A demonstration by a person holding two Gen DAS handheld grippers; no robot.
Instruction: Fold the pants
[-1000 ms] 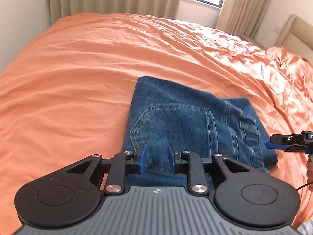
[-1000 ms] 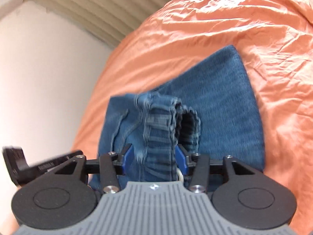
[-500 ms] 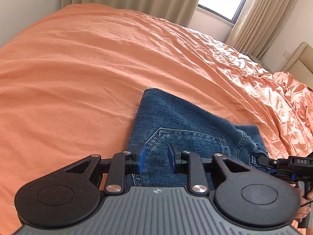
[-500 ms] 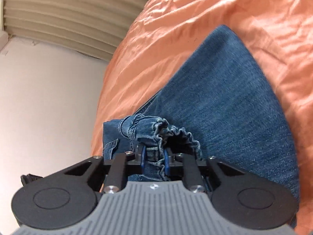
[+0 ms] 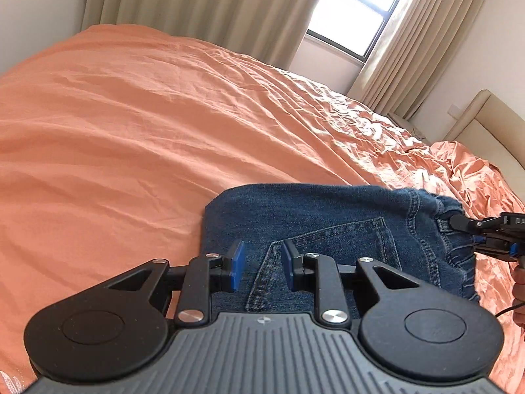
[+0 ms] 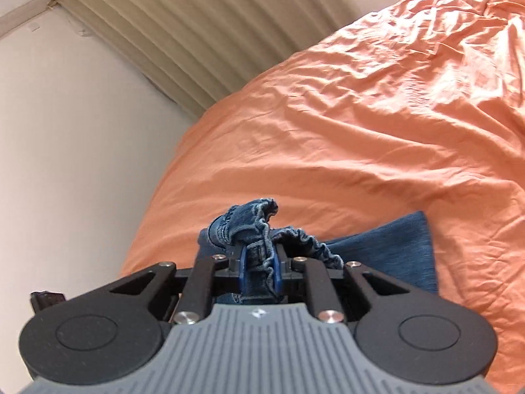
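The jeans (image 5: pixel 328 229) lie folded on the orange bed (image 5: pixel 131 115), near its front edge, back pocket (image 5: pixel 331 239) facing up. The right tool (image 6: pixel 259 267) is pinched tight on the gathered elastic waistband (image 6: pixel 262 226), which bunches up between its blue pads. The left tool (image 5: pixel 261 264) hovers over the pocket area with a narrow gap between its pads and nothing gripped. To do this fold well, I judge the left tool should take or pin the near denim edge so both ends travel together and the layers stay square; pulling from the waistband alone risks skewing the stack. The left view shows the whole pocket face and the right tool (image 5: pixel 485 229) biting the waistband from the side; the right view shows only bunched fabric and a far denim corner (image 6: pixel 416 229), but makes the grip itself plain.
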